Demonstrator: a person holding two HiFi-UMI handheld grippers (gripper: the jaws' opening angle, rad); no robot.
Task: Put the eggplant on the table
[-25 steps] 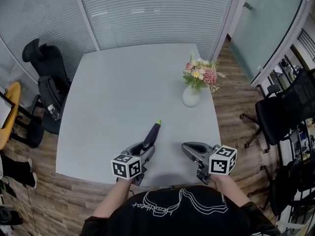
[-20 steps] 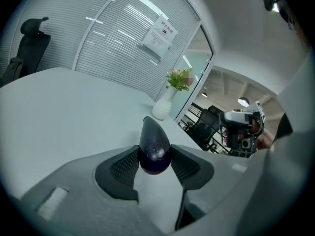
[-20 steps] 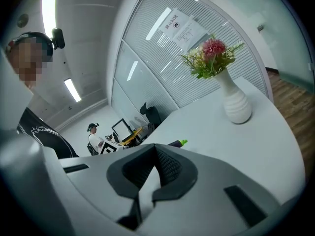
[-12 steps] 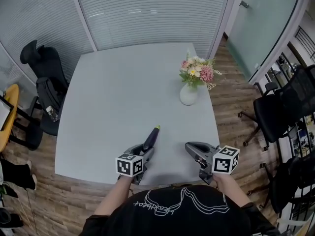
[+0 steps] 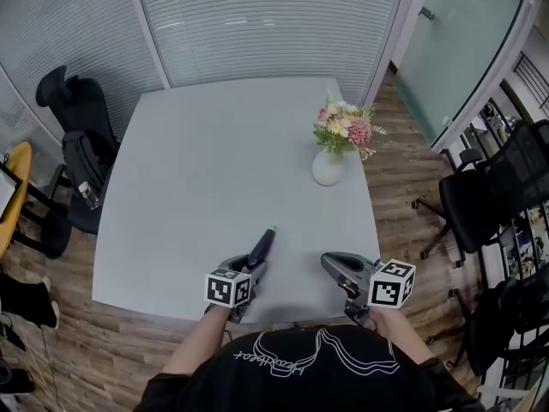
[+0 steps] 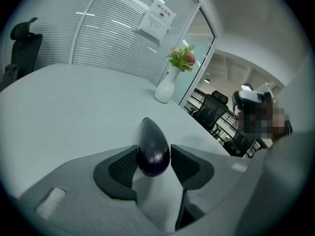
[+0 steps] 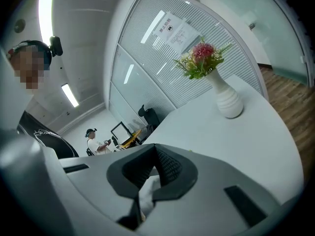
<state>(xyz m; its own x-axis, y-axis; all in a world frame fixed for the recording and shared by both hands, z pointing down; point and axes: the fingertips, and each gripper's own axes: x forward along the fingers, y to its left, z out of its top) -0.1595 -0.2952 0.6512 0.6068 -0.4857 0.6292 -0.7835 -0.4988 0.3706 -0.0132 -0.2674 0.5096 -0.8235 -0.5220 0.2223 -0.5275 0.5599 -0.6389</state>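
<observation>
Looking down on a big pale grey bench (image 5: pixel 214 161) that fills the middle of the frame, bare except for a white vase (image 5: pixel 328 169) of pink and white flowers (image 5: pixel 346 128) near its right edge. Left tongs (image 5: pixel 254 269) at bottom centre are clamped on the fat end of the dark purple eggplant (image 5: pixel 262 245), pads pressing both sides. Its green stem tip points up and right, low over the near part of the bench; can't tell if it's actually touching the surface. Right tongs (image 5: pixel 336 265) sit at lower right with the jaws closed together, nothing in them. Room-wise: wood plank floor (image 5: pixel 412 170) all round, glass walls (image 5: pixel 257 24) with white blinds across the top, a black office chair (image 5: pixel 73 110) upper left, more black chairs (image 5: pixel 480 204) on the right.
</observation>
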